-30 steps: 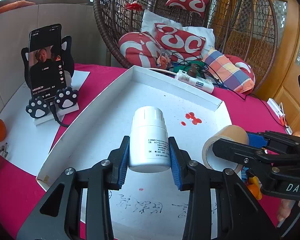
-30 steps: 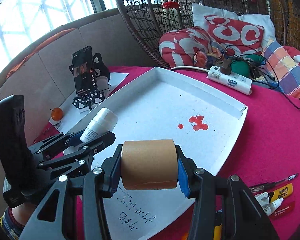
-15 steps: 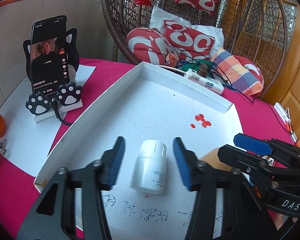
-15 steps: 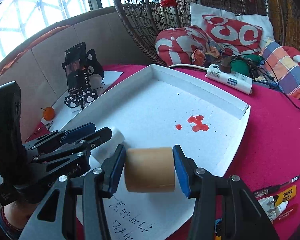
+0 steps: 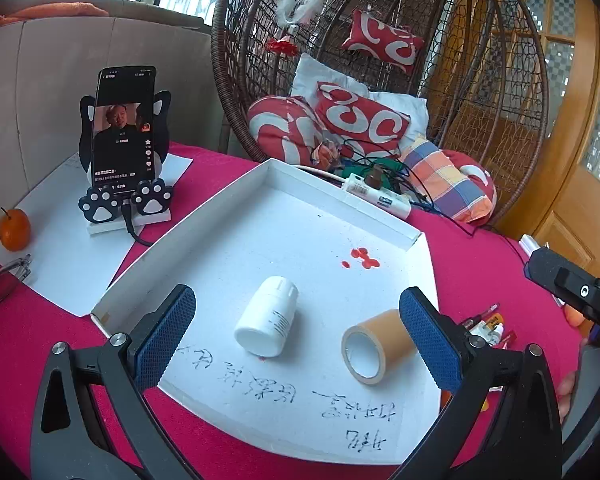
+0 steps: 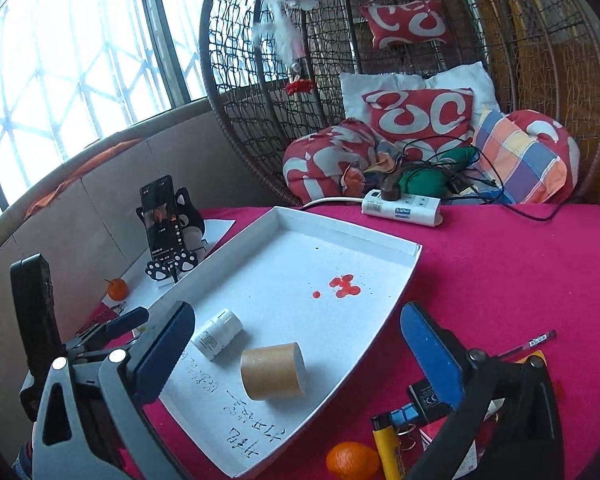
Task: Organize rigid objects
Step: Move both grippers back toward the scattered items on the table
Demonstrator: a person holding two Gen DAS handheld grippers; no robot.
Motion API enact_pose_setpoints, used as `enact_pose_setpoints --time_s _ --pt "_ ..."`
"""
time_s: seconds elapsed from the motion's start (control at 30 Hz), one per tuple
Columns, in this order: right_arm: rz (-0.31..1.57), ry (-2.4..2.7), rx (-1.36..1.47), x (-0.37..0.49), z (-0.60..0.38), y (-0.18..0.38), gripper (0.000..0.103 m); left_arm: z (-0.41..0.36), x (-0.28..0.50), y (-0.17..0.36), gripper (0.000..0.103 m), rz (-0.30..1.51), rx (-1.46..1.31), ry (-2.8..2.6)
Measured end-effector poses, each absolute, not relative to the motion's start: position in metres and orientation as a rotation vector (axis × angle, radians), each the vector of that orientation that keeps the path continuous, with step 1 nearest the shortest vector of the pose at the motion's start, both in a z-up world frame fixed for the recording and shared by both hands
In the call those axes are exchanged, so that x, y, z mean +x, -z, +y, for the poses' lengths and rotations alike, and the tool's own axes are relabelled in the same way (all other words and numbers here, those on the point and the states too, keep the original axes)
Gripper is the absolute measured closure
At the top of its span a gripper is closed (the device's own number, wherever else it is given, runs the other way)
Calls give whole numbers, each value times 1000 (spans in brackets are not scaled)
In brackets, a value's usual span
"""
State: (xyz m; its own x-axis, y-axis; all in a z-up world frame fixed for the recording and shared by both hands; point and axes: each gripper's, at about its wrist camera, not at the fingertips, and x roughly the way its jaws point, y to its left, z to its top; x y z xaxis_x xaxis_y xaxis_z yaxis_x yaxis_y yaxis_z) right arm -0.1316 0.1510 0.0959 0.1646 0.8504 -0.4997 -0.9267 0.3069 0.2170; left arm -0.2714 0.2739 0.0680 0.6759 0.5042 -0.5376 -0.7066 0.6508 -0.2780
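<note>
Only the right view shows a lighter (image 6: 386, 446) and an orange (image 6: 352, 460) near the tray (image 5: 236, 200). In the tray lie a bottle (image 5: 267, 322) and a tape roll (image 5: 374, 346), side by side. Both the left gripper (image 5: 296, 338) and the right gripper (image 6: 296, 354) are opening wide, holding nothing.

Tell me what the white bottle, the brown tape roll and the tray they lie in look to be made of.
White bottle: likely plastic, smooth matte, with a ribbed cap and printed label.
Brown tape roll: papery or plastic tape, matte tan, on a pale core.
Tray: seemingly white cardboard, with folded thin walls, ink writing and red stains.
</note>
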Motion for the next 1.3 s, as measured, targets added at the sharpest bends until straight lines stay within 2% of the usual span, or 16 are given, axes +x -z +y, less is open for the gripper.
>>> enact_pose_setpoints --time_s 0.53,0.77,0.97,1.03,1.1,1.13,1.23,1.27,1.3 --pt "384 -1154 47 -105 51 -133 0 175 -250 -76 0 447 -276 -319" --pt "422 -1070 137 -78 19 -124 0 105 -210 -53 0 622 -118 -24" --pt "492 -1039 89 -67 13 -99 0 72 -184 -24 1 753 -71 75" --pt "534 -1051 38 -64 14 -87 0 70 -181 -19 10 772 -88 97" --pt "580 -1083 -33 -63 19 -75 0 71 -177 -16 15 792 -96 106" --pt "601 -1099 -77 -64 23 -68 0 71 -176 -14 22 799 -96 107" --pt "614 -1131 -192 -73 33 -52 0 72 -174 -9 26 818 -97 102" --pt "612 -1134 -222 -76 37 -47 4 72 -174 -9 26 820 -98 101" --pt "618 -1139 -248 -77 41 -43 20 72 -174 -9 26 820 -99 103"
